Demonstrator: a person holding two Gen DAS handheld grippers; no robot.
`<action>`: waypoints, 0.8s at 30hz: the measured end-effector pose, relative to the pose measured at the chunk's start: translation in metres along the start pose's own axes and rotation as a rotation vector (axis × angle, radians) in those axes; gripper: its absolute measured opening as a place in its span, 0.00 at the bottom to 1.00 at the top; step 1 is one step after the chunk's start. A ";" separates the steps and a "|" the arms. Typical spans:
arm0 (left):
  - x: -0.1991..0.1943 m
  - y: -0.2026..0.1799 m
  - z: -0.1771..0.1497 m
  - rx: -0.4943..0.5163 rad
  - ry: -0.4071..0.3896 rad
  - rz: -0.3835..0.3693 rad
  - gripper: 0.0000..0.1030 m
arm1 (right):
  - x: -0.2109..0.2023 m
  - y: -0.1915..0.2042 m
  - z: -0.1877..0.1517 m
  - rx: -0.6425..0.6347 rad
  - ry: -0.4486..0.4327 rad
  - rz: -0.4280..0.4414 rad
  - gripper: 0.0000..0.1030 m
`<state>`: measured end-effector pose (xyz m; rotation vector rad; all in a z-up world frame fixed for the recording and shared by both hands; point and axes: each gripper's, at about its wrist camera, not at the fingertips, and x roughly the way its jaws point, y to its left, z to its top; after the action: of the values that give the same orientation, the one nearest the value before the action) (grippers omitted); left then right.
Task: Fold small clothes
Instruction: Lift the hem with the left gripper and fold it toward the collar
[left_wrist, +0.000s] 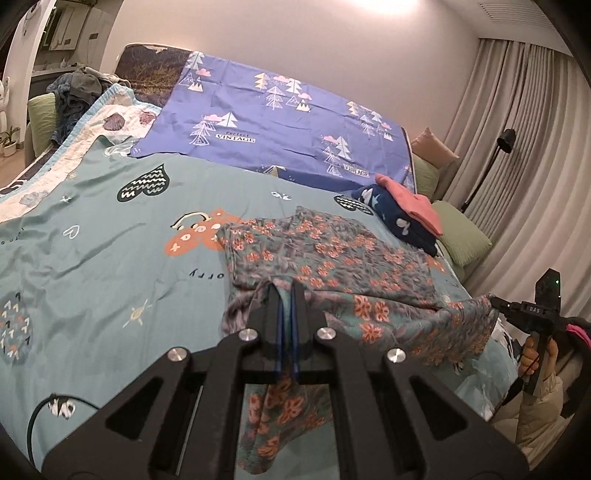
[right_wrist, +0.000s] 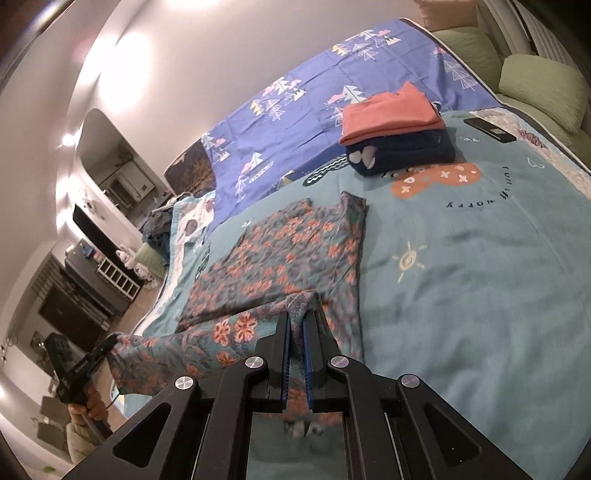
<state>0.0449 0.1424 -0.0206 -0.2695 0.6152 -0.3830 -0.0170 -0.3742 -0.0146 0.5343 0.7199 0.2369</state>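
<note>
Left wrist view: left gripper (left_wrist: 286, 295) and right gripper (right_wrist: 303, 312) both clamped shut on near-edge corners of the teal floral-print cotton garment (left_wrist: 325, 254), the rest lying ahead on the teal patterned bedspread (left_wrist: 110, 229). Risk: thin pinches slip, or uneven carry skews the fold.

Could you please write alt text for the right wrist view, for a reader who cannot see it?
The right tool is shut on the near edge of a floral garment spread on a teal bedspread. The left tool pinches the same edge. Beyond sits a stack of folded clothes.
</note>
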 end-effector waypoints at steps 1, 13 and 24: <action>0.005 0.001 0.003 -0.002 0.004 0.002 0.05 | 0.005 -0.002 0.005 0.002 0.002 -0.003 0.05; 0.110 0.028 0.035 -0.047 0.127 0.071 0.06 | 0.091 -0.027 0.056 0.033 0.079 -0.083 0.06; 0.116 0.052 0.011 -0.110 0.181 0.091 0.25 | 0.107 -0.053 0.050 0.064 0.112 -0.198 0.30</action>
<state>0.1524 0.1414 -0.0891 -0.3128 0.8251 -0.2877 0.0964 -0.3972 -0.0723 0.5094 0.8861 0.0595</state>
